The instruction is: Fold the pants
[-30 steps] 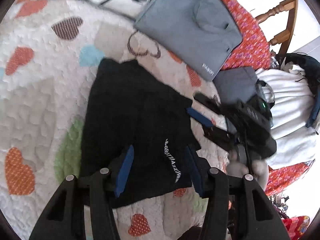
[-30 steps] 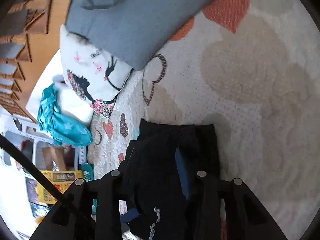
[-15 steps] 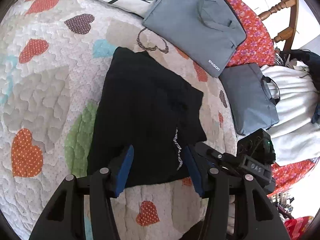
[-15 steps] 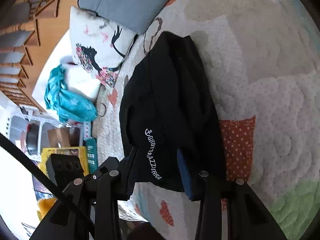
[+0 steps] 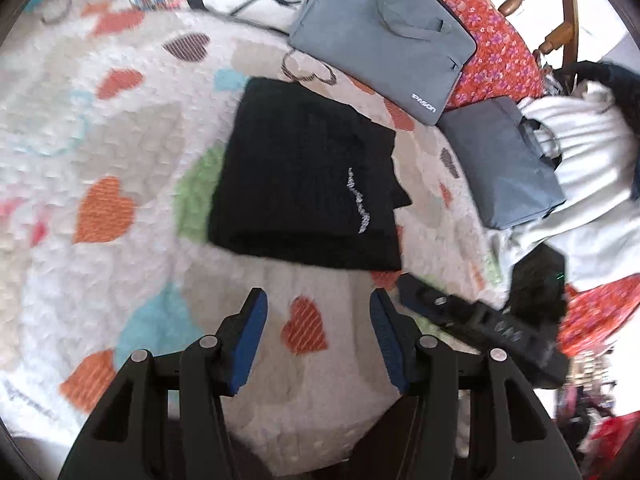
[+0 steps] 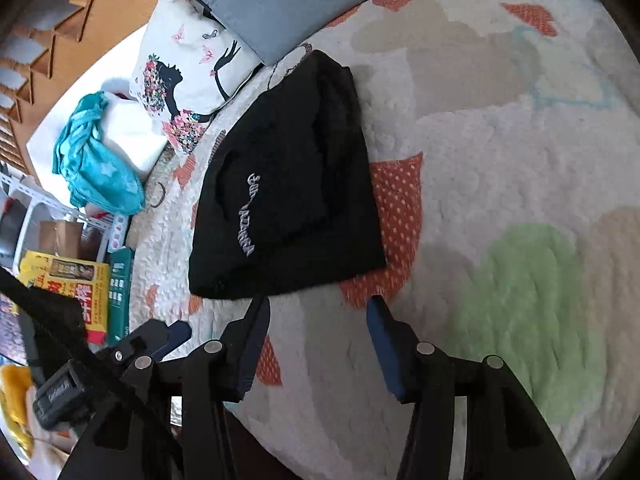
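Observation:
The black pants (image 5: 308,176) lie folded into a flat rectangle on the heart-patterned quilt (image 5: 120,152), white lettering on top. My left gripper (image 5: 318,308) hovers open just short of their near edge, nothing between its blue pads. In the right wrist view the same pants (image 6: 288,184) sit ahead of my right gripper (image 6: 318,312), whose jaws are opening, empty, just short of the cloth's near edge. The right gripper's body (image 5: 480,320) shows at the lower right of the left wrist view; the left one (image 6: 132,356) shows at the lower left of the right wrist view.
Two grey laptop bags (image 5: 384,36) (image 5: 504,164) lie beyond the pants. A printed white pillow (image 6: 188,76) and a teal cloth (image 6: 96,164) sit at the bed's edge. A wooden chair (image 5: 556,12), red floral fabric (image 5: 500,52) and a white garment (image 5: 588,140) are at the right.
Both grippers have pulled back from the pants, which now lie folded and free on the quilt. The right gripper's jaws have let go of the cloth and spread wider.

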Demonstrator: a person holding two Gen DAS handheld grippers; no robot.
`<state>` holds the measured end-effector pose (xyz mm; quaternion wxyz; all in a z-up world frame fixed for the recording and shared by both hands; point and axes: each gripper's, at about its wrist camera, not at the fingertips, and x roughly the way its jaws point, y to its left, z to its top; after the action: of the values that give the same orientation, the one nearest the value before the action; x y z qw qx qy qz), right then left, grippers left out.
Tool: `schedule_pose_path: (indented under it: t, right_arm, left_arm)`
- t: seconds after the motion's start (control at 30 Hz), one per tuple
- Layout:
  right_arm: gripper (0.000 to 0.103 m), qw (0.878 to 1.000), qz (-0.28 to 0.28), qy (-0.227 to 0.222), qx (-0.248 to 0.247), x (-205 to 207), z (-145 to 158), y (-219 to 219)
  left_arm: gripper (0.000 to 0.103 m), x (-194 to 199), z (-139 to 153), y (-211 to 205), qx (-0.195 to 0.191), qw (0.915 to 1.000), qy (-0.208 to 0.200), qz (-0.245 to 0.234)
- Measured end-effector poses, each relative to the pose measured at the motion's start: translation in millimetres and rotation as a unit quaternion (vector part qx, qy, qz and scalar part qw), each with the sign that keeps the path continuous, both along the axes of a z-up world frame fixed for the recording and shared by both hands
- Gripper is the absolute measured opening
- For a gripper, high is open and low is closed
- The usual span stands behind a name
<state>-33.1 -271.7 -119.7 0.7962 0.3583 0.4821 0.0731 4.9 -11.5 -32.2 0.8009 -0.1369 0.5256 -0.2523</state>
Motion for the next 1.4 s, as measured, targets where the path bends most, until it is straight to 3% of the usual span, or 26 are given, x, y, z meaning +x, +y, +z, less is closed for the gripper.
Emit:
schedule_pose_path:
  t: [0.13, 0.57, 0.67, 1.4]
  right_arm:
    - [0.059, 1.000, 0.005, -0.002, -0.022, -19, 7, 11]
    - [0.061, 1.000, 0.002, -0.008, -0.030, -56, 18, 30]
    - [0.062, 0.999, 0.005, -0.007, -0.037, -58, 19, 34]
    - [0.067, 0.998, 0.014, -0.002, -0.056, -56, 17, 41]
  left_arm:
    - [0.052, -31, 17, 3, 0.058, 0.9970, -0.048, 0.018]
    - [0.055, -76, 42, 4, 0.156, 0.9794, -0.120, 0.045]
    - [0.060, -80, 43, -1, 0.167, 0.9766, -0.130, 0.041]
    - [0.062, -86, 40, -4, 0.186, 0.9726, -0.134, 0.040]
